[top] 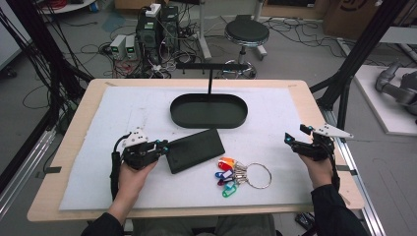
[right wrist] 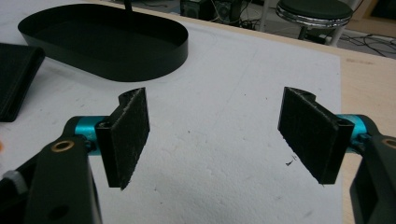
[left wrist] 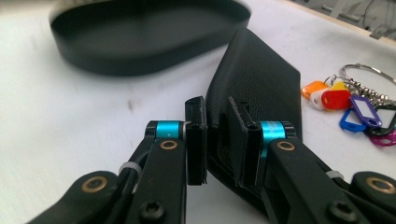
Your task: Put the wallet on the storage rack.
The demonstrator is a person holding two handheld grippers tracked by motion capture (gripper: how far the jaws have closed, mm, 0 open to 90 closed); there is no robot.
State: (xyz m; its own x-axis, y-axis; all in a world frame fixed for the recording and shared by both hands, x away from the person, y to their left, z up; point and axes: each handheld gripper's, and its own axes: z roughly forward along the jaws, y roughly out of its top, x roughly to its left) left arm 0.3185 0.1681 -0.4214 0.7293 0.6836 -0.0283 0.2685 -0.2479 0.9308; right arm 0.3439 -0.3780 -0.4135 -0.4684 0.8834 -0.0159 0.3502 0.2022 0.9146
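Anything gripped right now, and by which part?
Left gripper is shut on the black wallet, pinching its near edge. Right gripper is open, holding nothing.

Grained, seemingly leather black wallet (left wrist: 254, 88); matt black tray (top: 208, 110)

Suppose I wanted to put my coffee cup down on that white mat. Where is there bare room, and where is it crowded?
Bare mat lies left of the black oval tray, and between the tray and the right gripper. The front strip below the key bunch is free too. The middle is crowded: the left gripper pinches the black wallet beside the keys.
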